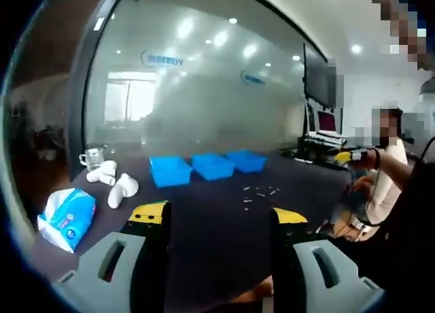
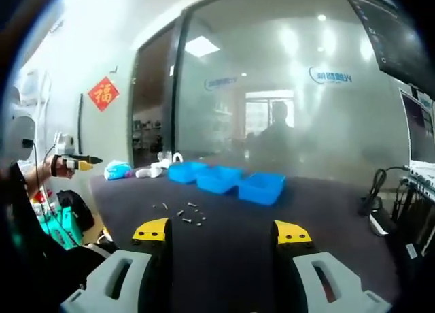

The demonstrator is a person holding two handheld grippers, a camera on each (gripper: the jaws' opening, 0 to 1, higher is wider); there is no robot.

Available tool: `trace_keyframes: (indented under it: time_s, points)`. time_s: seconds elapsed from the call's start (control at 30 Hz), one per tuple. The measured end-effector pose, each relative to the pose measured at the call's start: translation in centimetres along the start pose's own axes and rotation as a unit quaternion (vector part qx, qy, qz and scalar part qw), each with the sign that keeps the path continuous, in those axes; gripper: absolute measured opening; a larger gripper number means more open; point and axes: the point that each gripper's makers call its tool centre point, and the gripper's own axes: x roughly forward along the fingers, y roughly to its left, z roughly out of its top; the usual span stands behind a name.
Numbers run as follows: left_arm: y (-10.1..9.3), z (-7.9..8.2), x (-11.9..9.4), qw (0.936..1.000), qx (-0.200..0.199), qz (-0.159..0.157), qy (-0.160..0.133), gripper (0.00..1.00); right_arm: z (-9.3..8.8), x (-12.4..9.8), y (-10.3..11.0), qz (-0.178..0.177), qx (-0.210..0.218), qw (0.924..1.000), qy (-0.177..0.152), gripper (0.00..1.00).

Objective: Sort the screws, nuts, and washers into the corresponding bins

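Three blue bins (image 1: 212, 166) stand in a row at the far side of a dark table (image 1: 217, 224). Small screws, nuts and washers (image 1: 259, 193) lie scattered in front of them. My left gripper (image 1: 219, 215) is open above the table's near part, well short of the parts, with nothing between its jaws. In the right gripper view the same bins (image 2: 224, 178) and loose parts (image 2: 182, 213) show from another side. My right gripper (image 2: 222, 231) is open too and holds nothing.
A blue tissue pack (image 1: 66, 218), white pipe fittings (image 1: 117, 182) and a glass cup (image 1: 93, 158) sit at the table's left. A frosted glass wall stands behind. A person (image 1: 384, 184) is at the right, and cables (image 2: 375, 190) lie at the table's right edge.
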Motion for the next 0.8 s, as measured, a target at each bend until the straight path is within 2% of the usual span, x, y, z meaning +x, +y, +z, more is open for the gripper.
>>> trace_keyframes:
  time_s: [0.17, 0.23, 0.37, 0.6, 0.8]
  points:
    - [-0.6, 0.7, 0.3, 0.9999, 0.007, -0.015, 0.000, 0.57, -0.2, 0.7, 0.9, 0.030, -0.013, 0.9993, 0.019, 0.54]
    - [-0.7, 1.4, 0.4, 0.9996, 0.018, -0.020, -0.007, 0.57, -0.2, 0.9, 1.3, 0.044, -0.026, 0.9983, 0.028, 0.54]
    - [-0.9, 2.1, 0.8, 0.9992, 0.022, -0.032, -0.002, 0.58, 0.1, 1.3, 1.3, 0.053, -0.034, 0.9974, 0.033, 0.54]
    - [-2.0, 1.9, 1.7, 0.9971, 0.042, -0.059, 0.022, 0.58, 1.0, 1.8, 1.3, 0.072, -0.041, 0.9958, 0.040, 0.54]
    - [-2.7, 2.2, 2.4, 0.9959, 0.047, -0.073, 0.023, 0.58, 1.4, 2.3, 2.1, 0.095, -0.057, 0.9923, 0.056, 0.54]
